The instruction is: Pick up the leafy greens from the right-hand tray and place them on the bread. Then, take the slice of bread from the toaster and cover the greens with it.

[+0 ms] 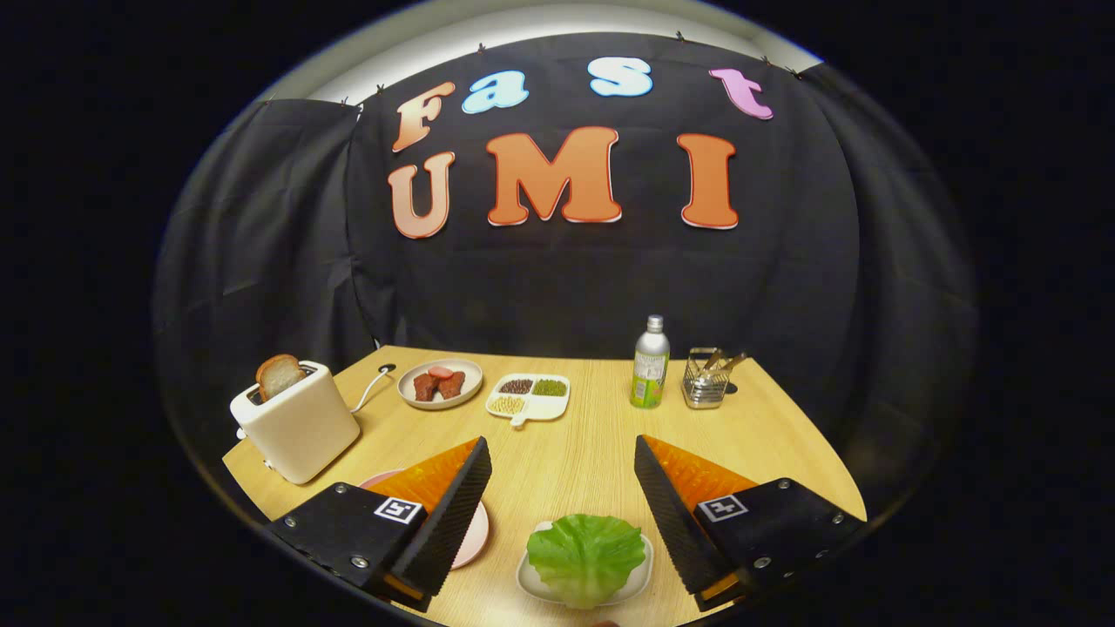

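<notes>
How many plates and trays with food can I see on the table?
3, maybe 4. Greens tray sits between the open gripper fingers; meat plate and divided tray lie beyond, right of the toaster. A pink plate is mostly hidden behind one finger.

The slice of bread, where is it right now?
In the gripper view, the slice of bread stands upright in the toaster at the table's far left, beyond the open gripper, left of the plate of meat.

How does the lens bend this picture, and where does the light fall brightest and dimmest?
In the gripper view, the fisheye lens curves the table edges; light falls evenly on the tabletop, the cloth wall behind stays dim, and a bright strip shows above it; the lettuce between the open gripper fingers looks sharp, with soft shadows.
</notes>
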Motion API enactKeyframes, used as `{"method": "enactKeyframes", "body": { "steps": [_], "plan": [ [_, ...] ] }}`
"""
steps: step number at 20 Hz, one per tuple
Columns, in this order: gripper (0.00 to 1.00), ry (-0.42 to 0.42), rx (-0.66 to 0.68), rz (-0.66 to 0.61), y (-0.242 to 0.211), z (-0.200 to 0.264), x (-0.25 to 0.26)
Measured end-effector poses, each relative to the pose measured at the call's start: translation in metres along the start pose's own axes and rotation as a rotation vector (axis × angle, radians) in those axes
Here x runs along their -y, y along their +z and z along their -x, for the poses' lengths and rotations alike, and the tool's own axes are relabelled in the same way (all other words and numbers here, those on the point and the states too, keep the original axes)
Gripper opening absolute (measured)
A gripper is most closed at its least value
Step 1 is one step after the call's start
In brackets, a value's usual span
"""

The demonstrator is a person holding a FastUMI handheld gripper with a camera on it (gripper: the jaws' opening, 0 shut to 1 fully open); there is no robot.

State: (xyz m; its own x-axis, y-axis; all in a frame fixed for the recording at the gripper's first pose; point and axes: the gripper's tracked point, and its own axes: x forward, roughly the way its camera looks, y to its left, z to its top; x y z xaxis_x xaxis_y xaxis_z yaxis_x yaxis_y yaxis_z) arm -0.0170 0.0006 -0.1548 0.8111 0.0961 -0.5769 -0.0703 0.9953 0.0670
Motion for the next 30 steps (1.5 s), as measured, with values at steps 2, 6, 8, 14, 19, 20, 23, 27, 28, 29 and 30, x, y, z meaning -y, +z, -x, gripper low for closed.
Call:
{"method": "enactKeyframes", "body": {
  "steps": [2,6,8,14,19,20,23,27,28,29,30],
  "plan": [
    [0.99,0.001,-0.064,0.002,-0.018,-0.006,0.002],
    [0.99,0.007,-0.182,0.002,-0.051,-0.013,0.004],
    [0.99,-0.001,-0.235,0.016,-0.067,-0.016,0.006],
    [0.98,0.027,-0.410,-0.031,-0.120,-0.025,0.001],
    [0.97,0.007,-0.513,-0.030,-0.156,-0.034,0.008],
    [0.97,-0.002,-0.530,-0.028,-0.162,-0.036,0.010],
    [0.95,-0.029,-0.572,-0.025,-0.176,-0.040,0.017],
    [0.88,-0.062,-0.594,-0.002,-0.187,-0.044,0.020],
    [0.86,-0.064,-0.595,0.007,-0.188,-0.046,0.020],
    [0.84,-0.067,-0.597,0.018,-0.189,-0.047,0.019],
    [0.80,-0.062,-0.593,0.020,-0.189,-0.047,0.017]
  ]
}}
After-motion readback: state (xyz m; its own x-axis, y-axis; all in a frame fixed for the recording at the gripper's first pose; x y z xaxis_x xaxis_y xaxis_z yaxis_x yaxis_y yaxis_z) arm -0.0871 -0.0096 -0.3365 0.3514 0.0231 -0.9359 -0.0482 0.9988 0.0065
